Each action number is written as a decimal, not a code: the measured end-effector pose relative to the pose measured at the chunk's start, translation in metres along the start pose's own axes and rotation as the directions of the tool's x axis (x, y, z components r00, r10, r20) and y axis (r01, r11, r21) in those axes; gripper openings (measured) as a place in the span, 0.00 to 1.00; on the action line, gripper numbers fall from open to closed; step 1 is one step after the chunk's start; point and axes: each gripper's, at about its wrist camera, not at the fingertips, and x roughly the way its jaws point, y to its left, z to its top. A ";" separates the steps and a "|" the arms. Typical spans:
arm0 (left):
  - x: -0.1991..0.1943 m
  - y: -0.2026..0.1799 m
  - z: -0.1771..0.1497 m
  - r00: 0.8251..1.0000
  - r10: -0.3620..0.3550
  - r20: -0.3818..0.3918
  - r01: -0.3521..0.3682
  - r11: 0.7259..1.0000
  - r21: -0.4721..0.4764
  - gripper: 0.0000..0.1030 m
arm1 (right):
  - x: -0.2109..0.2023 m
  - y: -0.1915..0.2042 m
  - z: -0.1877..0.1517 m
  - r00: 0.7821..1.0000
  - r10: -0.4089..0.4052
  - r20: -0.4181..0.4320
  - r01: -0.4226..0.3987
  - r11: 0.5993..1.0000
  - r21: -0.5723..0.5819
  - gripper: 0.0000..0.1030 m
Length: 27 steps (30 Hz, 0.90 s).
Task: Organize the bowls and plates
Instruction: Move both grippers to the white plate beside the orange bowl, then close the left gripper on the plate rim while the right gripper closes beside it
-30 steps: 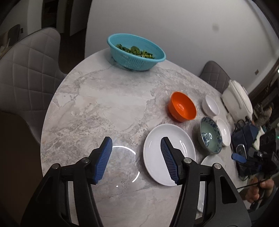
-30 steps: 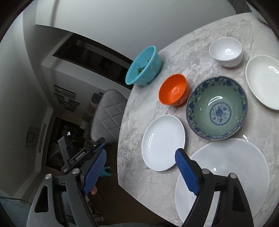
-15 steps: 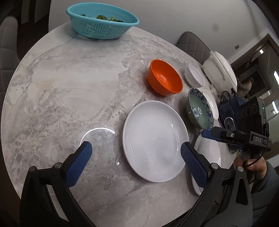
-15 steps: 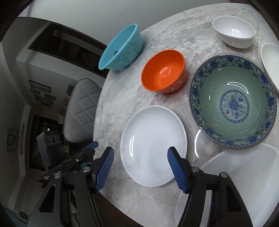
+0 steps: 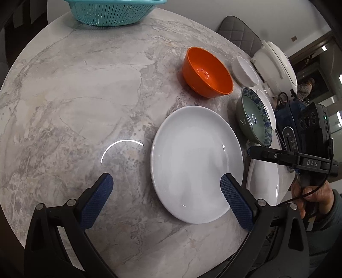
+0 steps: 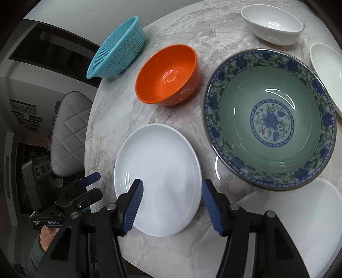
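The left tool (image 5: 163, 186) hangs over the near edge of the round marble tabletop (image 5: 70, 89) with its two blue pads spread wide; nothing is gripped. One pad is over bare marble, the other over the near right rim of the white plate (image 5: 195, 162), and whether that pad touches the rim cannot be told from this angle. The right tool (image 6: 171, 198) is tilted down over the same white plate (image 6: 162, 171) from the other side. Its jaws are closing, with the plate's near right edge lying between the pads, which do not appear to press on it.

The plate lies flat near the tabletop's edge. Behind it stands an orange bowl (image 6: 168, 74), apart from the plate. To the right of both sits a large green bowl with a blue floral rim (image 6: 271, 119), close to the plate without touching it. A small white bowl (image 6: 272, 21) stands farther back, and a white dish (image 6: 327, 68) lies at the far right. A larger white plate (image 6: 288, 224) lies nearest the camera on the right, partly under the right tool's arm.

A teal colander (image 5: 113, 10) sits at the far side of the tabletop. A white lidded cooker (image 5: 275, 64) stands beyond the small bowl. In each wrist view a hand (image 5: 314, 196) is seen holding the other tool's handle
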 end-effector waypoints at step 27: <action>0.044 0.009 0.013 0.994 0.034 -0.106 -0.039 0.998 -0.044 0.41 | 0.033 -0.018 0.009 0.993 -0.070 -0.097 0.075 0.996 0.054 0.45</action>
